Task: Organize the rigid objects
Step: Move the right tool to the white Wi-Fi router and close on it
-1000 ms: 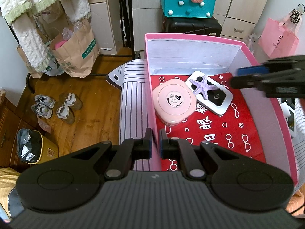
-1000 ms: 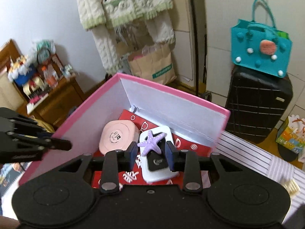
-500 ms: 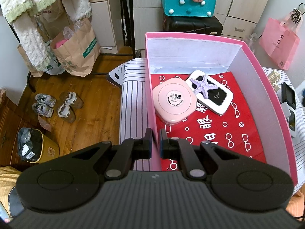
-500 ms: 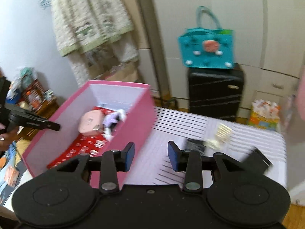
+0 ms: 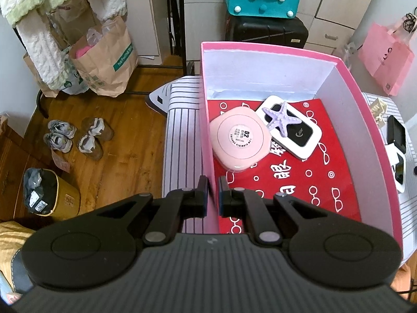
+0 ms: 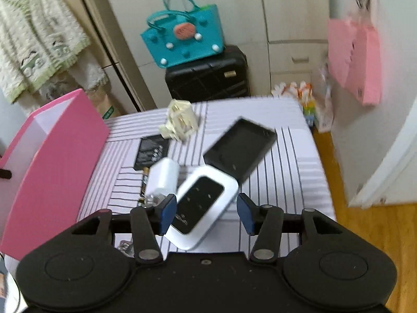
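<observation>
— So, what do we count in the pink box?
— Three things: one pink case, one white device, one starfish. Our left gripper pinches its wall; our right gripper is opening — a second white device between its fingers, unpressed.

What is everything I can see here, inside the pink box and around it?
pink box: one, pink outside, white inside, red patterned lining; on the striped table.
round case: one, pale pink; in the box.
starfish: one, lilac; lying on a white device in the box.
white device: one, white with black face; on the table, between the right tool's fingers.
black tray: one; on the table, behind it.
white charger: one; left of that device.
black flat pack: one; near the box.
cream clip: one; far side of the table.
striped table: one, white with dark lines.
left tool: shut on the box's wall.
right tool: jaws opening, not pressing the device.
</observation>
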Available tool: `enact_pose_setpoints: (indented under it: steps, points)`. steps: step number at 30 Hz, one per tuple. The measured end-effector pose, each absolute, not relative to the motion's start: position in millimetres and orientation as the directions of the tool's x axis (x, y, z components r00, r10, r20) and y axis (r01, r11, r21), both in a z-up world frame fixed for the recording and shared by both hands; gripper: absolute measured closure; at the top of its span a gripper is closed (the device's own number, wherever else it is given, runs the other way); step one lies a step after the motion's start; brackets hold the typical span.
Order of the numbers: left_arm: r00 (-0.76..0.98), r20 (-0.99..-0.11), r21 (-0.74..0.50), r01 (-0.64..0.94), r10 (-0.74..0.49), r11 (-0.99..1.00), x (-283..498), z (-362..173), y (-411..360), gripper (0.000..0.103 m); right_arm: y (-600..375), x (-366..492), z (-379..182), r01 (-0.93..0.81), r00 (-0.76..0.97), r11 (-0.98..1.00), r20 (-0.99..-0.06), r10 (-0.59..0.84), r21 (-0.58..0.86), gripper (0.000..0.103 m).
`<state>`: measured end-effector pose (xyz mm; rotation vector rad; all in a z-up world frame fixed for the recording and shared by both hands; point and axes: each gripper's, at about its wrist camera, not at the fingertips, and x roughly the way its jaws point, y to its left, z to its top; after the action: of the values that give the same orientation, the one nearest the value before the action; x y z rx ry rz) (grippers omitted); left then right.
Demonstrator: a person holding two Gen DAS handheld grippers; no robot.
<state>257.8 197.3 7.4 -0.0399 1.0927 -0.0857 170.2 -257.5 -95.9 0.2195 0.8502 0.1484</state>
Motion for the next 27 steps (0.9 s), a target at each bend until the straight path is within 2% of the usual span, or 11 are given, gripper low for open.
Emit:
enact_pose_setpoints:
  steps: [8,10,15,19,21,27]
  points:
    - [0.459,-0.884,-0.084,0.039,-0.093,0.996,257,7,199,0.096,-236,177,-118,-0.111,0.662,0.969,-0.711,0.238,0.221,0.038]
    - [0.459,-0.884,-0.086,0.035,-0.092,0.996,257,8,199,0.096,-228,180,-122,-0.111,0.664,0.977,-0.717,0.210,0.182,0.029]
    - [0.461,-0.883,-0.087,0.028,-0.090,0.996,257,8,199,0.095,-217,181,-129,-0.121,0.684,0.985,-0.708,0.174,0.125,0.017]
    - [0.464,-0.881,-0.092,0.024,-0.092,0.995,256,8,199,0.095,-206,181,-134,-0.136,0.695,0.989,-0.706,0.136,0.057,0.014]
    - [0.466,-0.880,-0.096,0.019,-0.094,0.995,256,8,199,0.095,-205,180,-135,-0.128,0.699,0.990,-0.703,0.129,0.054,0.014]
    - [0.469,-0.878,-0.103,0.017,-0.099,0.995,255,9,200,0.095,-219,159,-131,-0.144,0.679,0.985,-0.715,0.167,0.094,0.030]
